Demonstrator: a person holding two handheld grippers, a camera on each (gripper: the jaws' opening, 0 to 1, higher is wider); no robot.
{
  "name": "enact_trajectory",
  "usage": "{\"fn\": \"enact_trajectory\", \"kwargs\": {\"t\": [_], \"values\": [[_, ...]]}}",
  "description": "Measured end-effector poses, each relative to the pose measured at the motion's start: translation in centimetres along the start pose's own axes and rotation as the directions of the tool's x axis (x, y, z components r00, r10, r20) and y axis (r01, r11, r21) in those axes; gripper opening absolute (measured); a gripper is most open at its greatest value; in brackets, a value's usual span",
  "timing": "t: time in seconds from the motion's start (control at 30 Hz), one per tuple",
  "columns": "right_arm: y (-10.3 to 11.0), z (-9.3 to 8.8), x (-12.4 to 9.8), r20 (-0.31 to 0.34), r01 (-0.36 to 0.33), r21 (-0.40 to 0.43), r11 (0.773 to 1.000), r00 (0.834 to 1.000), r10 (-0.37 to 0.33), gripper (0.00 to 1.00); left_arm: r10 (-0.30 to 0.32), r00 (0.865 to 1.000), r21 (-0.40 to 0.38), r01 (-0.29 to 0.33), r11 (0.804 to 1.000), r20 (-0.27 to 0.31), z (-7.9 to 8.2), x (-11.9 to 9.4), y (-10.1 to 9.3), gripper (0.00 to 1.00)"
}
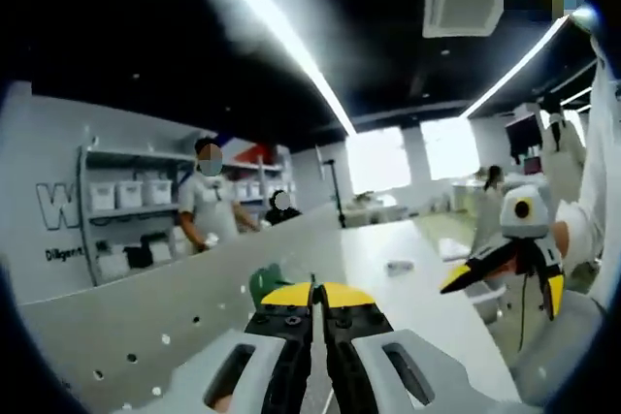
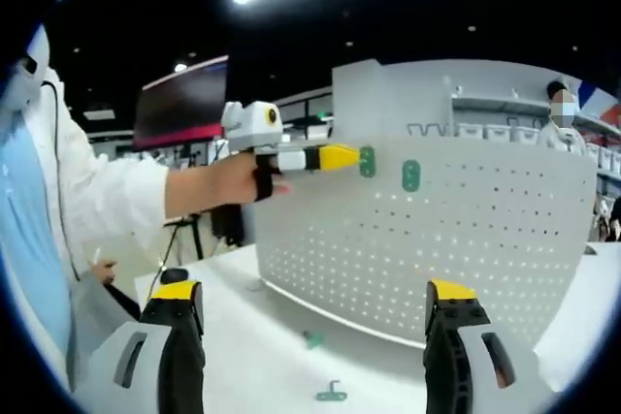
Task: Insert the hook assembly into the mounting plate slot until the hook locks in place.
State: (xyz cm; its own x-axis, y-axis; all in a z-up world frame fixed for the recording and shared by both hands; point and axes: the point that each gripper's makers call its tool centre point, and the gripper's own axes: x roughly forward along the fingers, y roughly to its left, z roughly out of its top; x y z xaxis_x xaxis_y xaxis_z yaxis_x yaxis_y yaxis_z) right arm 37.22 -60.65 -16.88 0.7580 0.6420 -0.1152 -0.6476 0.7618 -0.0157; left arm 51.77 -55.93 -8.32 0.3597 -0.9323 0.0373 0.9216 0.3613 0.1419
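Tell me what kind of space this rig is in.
Probably an indoor lab or workshop, open-plan. Signs: long ceiling light strips and a ceiling air unit, wall shelves stacked with white bins, and a white pegboard standing on a white table with green hooks on it.

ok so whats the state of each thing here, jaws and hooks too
left gripper: jaws shut on a green hook, held at the pegboard
right gripper: jaws open, holding nothing
green hook: at the pegboard face, in the left gripper
second green hook: on the pegboard
loose green hooks: lying on the table
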Motion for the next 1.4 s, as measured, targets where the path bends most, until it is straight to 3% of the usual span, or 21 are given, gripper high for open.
{"fn": "enact_trajectory", "kwargs": {"t": [1.13, 1.4], "values": [[-0.7, -0.6, -0.1, -0.013, 0.022, 0.018, 1.000, 1.000, -0.021, 0.92, -0.005, 0.998, 0.011, 0.006, 1.000, -0.057, -1.8, 1.0, 1.7, 0.02], [-0.6, -0.6, -0.1, -0.013, 0.019, 0.016, 1.000, 1.000, -0.018, 0.92, -0.002, 0.998, 0.057, 0.005, 0.998, -0.056, -2.0, 1.3, 1.6, 0.04]]}}
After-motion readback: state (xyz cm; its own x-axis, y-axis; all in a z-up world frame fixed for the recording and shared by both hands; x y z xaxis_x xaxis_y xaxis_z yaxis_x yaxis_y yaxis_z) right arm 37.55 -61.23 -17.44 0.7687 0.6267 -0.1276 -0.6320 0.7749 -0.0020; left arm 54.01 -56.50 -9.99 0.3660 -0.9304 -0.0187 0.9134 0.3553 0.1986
